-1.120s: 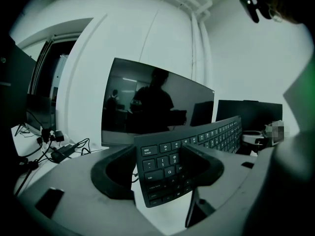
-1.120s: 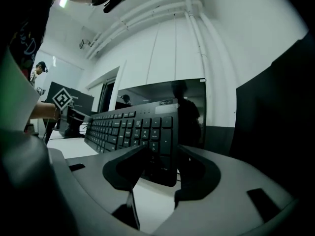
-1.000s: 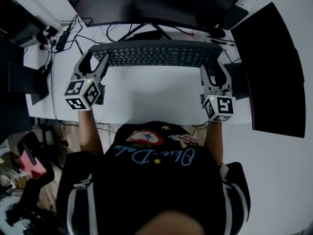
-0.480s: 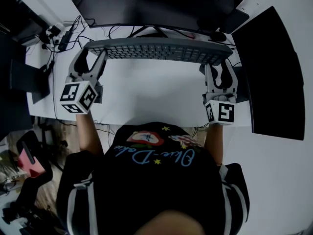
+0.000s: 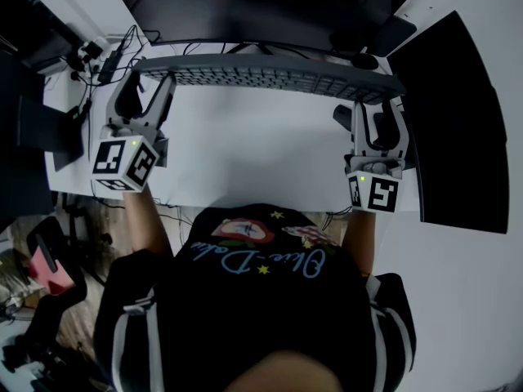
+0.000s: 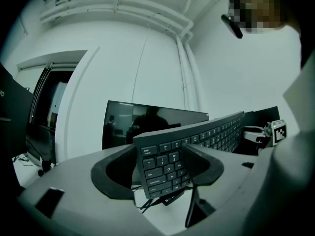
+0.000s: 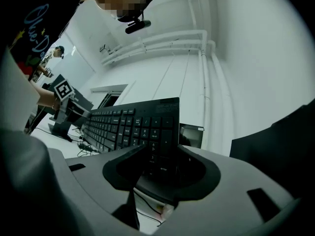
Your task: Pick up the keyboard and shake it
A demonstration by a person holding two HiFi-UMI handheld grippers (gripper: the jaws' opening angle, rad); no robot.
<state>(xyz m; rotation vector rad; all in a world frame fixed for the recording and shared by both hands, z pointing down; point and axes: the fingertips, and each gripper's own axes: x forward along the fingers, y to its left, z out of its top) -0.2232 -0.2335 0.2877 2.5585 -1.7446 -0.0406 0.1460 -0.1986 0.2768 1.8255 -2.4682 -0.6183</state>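
**Head view:** the keyboard [image 5: 270,76] is held clear of the white desk [image 5: 245,153], in front of the monitor [image 5: 245,6]. The left gripper [image 5: 145,84] and the right gripper [image 5: 377,109] each hold one end.

**Left gripper view:** both jaws are clamped on the keyboard's escape-key end, and the key face tilts toward the camera.

**Right gripper view:** both jaws are clamped on the number-pad end, and a cable [image 7: 146,200] lies on the desk below.
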